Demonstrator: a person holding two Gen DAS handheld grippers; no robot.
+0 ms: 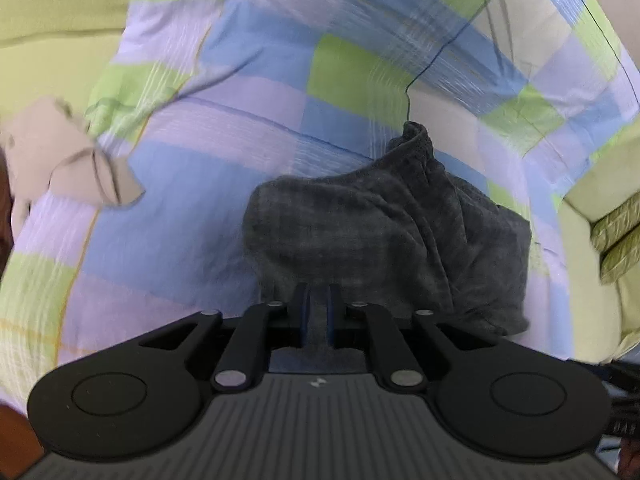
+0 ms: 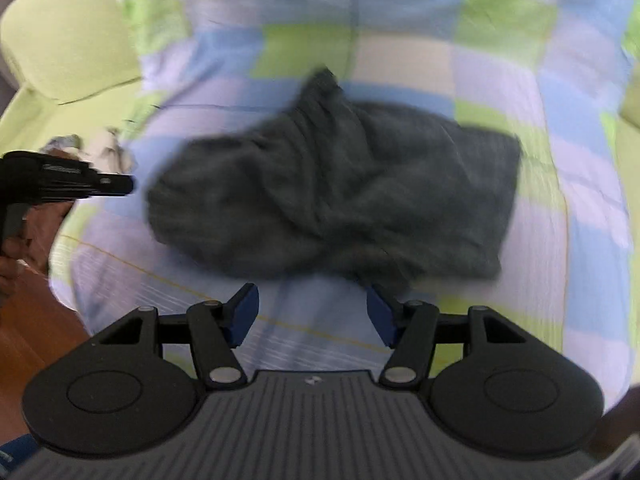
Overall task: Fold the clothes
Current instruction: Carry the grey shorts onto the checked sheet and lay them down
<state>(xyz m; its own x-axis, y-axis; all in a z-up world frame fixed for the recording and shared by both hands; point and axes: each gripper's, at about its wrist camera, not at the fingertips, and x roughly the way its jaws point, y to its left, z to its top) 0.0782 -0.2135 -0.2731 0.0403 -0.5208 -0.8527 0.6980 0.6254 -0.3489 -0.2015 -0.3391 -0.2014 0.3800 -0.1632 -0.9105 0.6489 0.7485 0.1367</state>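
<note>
A dark grey garment [image 1: 380, 232] lies bunched on a checked blue, green and lilac sheet [image 1: 192, 208]. My left gripper [image 1: 318, 300] is shut on the near edge of the dark grey garment, with cloth pinched between its blue pads. In the right wrist view the same garment [image 2: 336, 192] lies crumpled ahead of my right gripper [image 2: 312, 312], which is open and empty just short of its near edge. The left gripper also shows there at the far left [image 2: 116, 186], held by a hand. Both views are blurred.
A beige garment [image 1: 68, 164] lies crumpled at the left on the sheet. Green sofa cushions [image 2: 60, 40] border the sheet on the left and a green armrest [image 1: 616, 236] on the right. Brown wooden floor [image 2: 36, 340] shows at the lower left.
</note>
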